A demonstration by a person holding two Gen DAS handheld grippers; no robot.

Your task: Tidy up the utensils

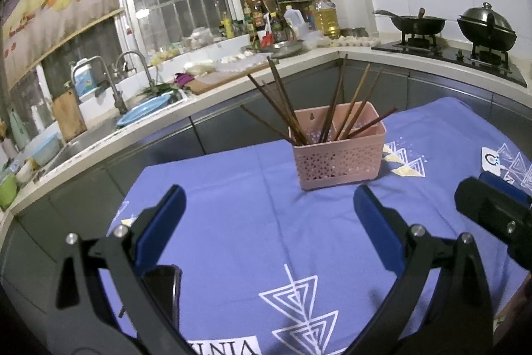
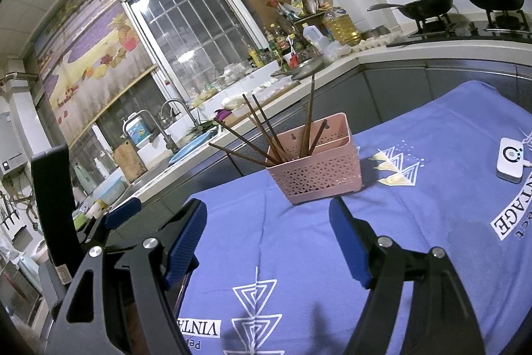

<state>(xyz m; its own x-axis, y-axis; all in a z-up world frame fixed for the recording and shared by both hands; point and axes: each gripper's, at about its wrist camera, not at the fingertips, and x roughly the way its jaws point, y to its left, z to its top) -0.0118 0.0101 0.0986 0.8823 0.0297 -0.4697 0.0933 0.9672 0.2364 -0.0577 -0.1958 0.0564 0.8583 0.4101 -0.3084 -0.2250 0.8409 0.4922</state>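
- Chopsticks are being kept upright in a pink perforated basket, which is standing on the blue cloth of the bench, near its far edge; no loose utensil is being seen on the cloth, so the sorting is judged to be nearly or fully done.
- Nearest the cameras, the left claw is being held wide above the cloth with nothing between its blue pads, apparently ready rather than gripping.
- The right claw is likewise being held wide and empty, just beside the left one, both being aimed at the basket from short of it.
- The chopsticks are being fanned out against the basket's rim: most are leaning left, a few right, probably because the container is broad and they are being dropped in loosely.
- A small white device is being left on the cloth to the right, apart from the basket.
- Farther off, a sink is being seen to the left and a stove with a wok to the right, both well apart from the work.
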